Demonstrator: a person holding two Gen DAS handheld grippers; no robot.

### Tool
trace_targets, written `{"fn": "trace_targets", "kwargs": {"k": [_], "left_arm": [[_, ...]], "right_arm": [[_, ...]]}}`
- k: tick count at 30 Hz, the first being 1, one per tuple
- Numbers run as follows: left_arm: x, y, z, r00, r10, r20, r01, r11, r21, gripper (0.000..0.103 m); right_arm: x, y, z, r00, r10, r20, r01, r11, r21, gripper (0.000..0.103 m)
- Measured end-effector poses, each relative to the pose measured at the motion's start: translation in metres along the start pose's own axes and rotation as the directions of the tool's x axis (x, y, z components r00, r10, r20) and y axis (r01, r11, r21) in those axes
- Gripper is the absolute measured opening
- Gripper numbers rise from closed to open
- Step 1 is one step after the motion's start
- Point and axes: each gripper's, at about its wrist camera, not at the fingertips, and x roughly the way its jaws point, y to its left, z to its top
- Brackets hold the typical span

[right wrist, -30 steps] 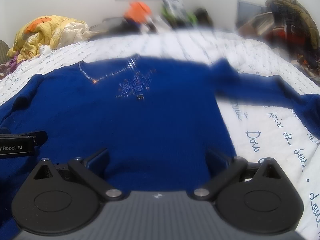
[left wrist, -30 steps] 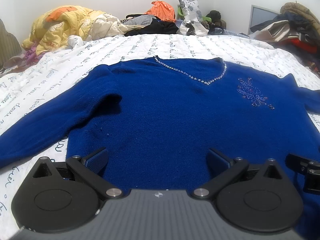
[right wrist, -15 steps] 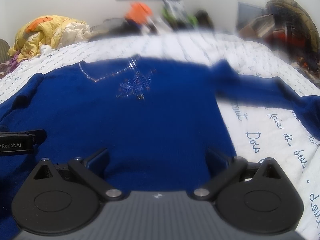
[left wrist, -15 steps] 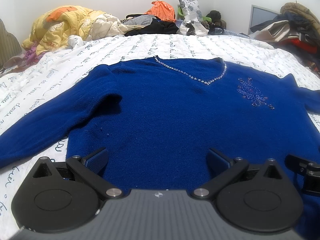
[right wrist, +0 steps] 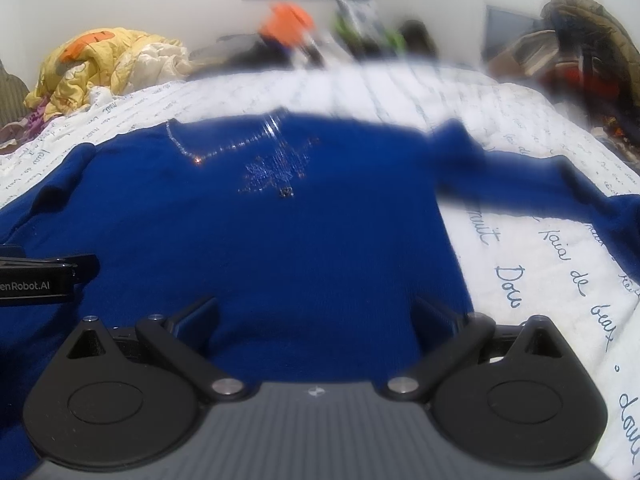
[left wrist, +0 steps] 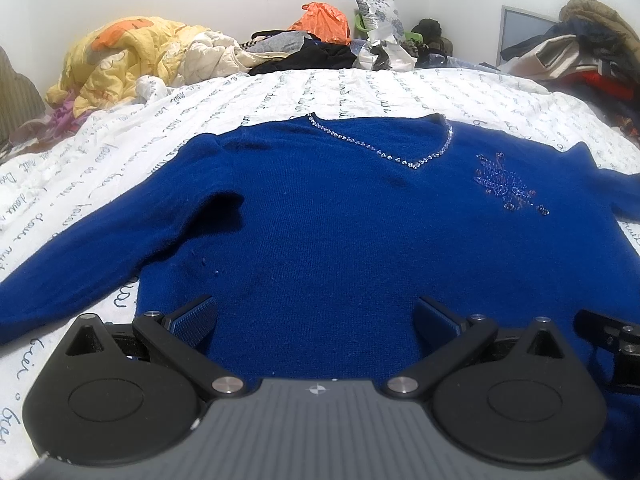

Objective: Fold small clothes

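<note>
A royal blue sweater (left wrist: 340, 220) with a beaded V-neck and a beaded motif on the chest lies spread flat, front up, on the white bed; it also shows in the right wrist view (right wrist: 280, 240). Its sleeves stretch out to both sides. My left gripper (left wrist: 314, 316) is open and empty over the sweater's lower hem, toward its left side. My right gripper (right wrist: 316, 314) is open and empty over the hem toward its right side. Each gripper shows at the edge of the other's view.
The white bedspread (left wrist: 360, 92) with script writing covers the bed. A yellow quilt (left wrist: 120, 56) is heaped at the far left. Clothes and bags (left wrist: 328, 36) lie along the far edge. A pile of coats (left wrist: 580, 48) sits at the far right.
</note>
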Motion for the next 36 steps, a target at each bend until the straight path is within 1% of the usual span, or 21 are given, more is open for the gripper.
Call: {"fn": "trace_targets", "kwargs": {"k": [4,7,10,12,14,16,20,22,23,24,26,27,28,29,30,32,33,35,36], "left_arm": [[-0.003,-0.004,0.001,1.000,0.012,-0.005,-0.012,1.000,0.025,0.103],[-0.006,-0.008,0.004,1.000,0.000,-0.008,0.000,0.999,0.041,0.103],[-0.010,-0.013,0.008,0.999,-0.043,-0.012,0.044,0.998,0.053,0.103],[-0.013,-0.019,0.014,0.997,-0.077,-0.017,0.078,0.995,0.063,0.103],[-0.016,-0.027,0.020,0.995,-0.101,-0.017,0.102,0.992,0.079,0.103],[-0.020,-0.037,0.027,0.993,-0.120,-0.012,0.121,0.987,0.107,0.103],[-0.025,-0.064,0.035,0.990,-0.144,0.013,0.139,0.975,0.175,0.103],[-0.024,-0.079,0.038,0.988,-0.152,0.018,0.145,0.968,0.204,0.103],[-0.024,-0.086,0.039,0.987,-0.159,0.018,0.152,0.965,0.214,0.103],[-0.023,-0.091,0.040,0.986,-0.167,0.016,0.160,0.962,0.221,0.103],[-0.023,-0.102,0.041,0.981,-0.192,0.015,0.183,0.954,0.237,0.103],[-0.023,-0.106,0.040,0.980,-0.200,0.014,0.191,0.951,0.245,0.103],[-0.023,-0.112,0.040,0.978,-0.206,0.014,0.195,0.946,0.257,0.103],[-0.022,-0.116,0.040,0.978,-0.208,0.015,0.197,0.943,0.269,0.103],[-0.021,-0.120,0.040,0.978,-0.209,0.016,0.197,0.940,0.277,0.103],[-0.019,-0.127,0.042,0.978,-0.209,0.015,0.195,0.936,0.293,0.103],[-0.018,-0.130,0.043,0.978,-0.209,0.015,0.195,0.935,0.298,0.103],[-0.016,-0.132,0.044,0.978,-0.210,0.012,0.197,0.933,0.302,0.103],[-0.016,-0.133,0.045,0.977,-0.211,0.011,0.197,0.932,0.304,0.103]], "right_arm": [[-0.005,-0.006,0.001,1.000,0.026,0.010,-0.026,0.999,0.031,0.103],[-0.010,-0.012,0.002,0.999,0.018,0.027,-0.019,0.999,0.044,0.103],[-0.020,-0.019,0.003,0.997,-0.022,0.071,0.020,1.000,0.023,0.103],[-0.027,-0.029,0.004,0.990,-0.080,0.114,0.080,0.997,0.004,0.103],[-0.032,-0.042,0.005,0.978,-0.148,0.147,0.151,0.989,-0.010,0.103],[-0.033,-0.064,0.005,0.958,-0.239,0.161,0.243,0.970,-0.007,0.103],[-0.031,-0.119,0.005,0.909,-0.388,0.150,0.388,0.921,0.028,0.103],[-0.028,-0.146,0.006,0.892,-0.436,0.115,0.434,0.900,0.049,0.102],[-0.027,-0.160,0.005,0.888,-0.449,0.099,0.445,0.894,0.060,0.099],[-0.023,-0.174,0.005,0.889,-0.453,0.073,0.449,0.891,0.069,0.095],[-0.016,-0.195,0.003,0.893,-0.448,0.027,0.445,0.892,0.082,0.074],[-0.012,-0.205,0.002,0.901,-0.435,-0.002,0.433,0.896,0.096,0.069],[-0.011,-0.214,0.001,0.913,-0.408,-0.001,0.405,0.906,0.124,0.063],[-0.011,-0.222,0.002,0.926,-0.378,-0.008,0.374,0.915,0.152,0.060],[-0.012,-0.226,0.004,0.930,-0.368,-0.010,0.364,0.916,0.170,0.056],[-0.017,-0.230,0.007,0.919,-0.394,-0.003,0.388,0.905,0.176,0.014],[-0.020,-0.236,0.008,0.924,-0.381,0.002,0.373,0.905,0.203,0.011],[-0.027,-0.252,0.012,0.949,-0.316,0.010,0.302,0.916,0.265,0.009],[-0.033,-0.261,0.015,0.959,-0.281,0.024,0.260,0.915,0.309,0.009]]}}
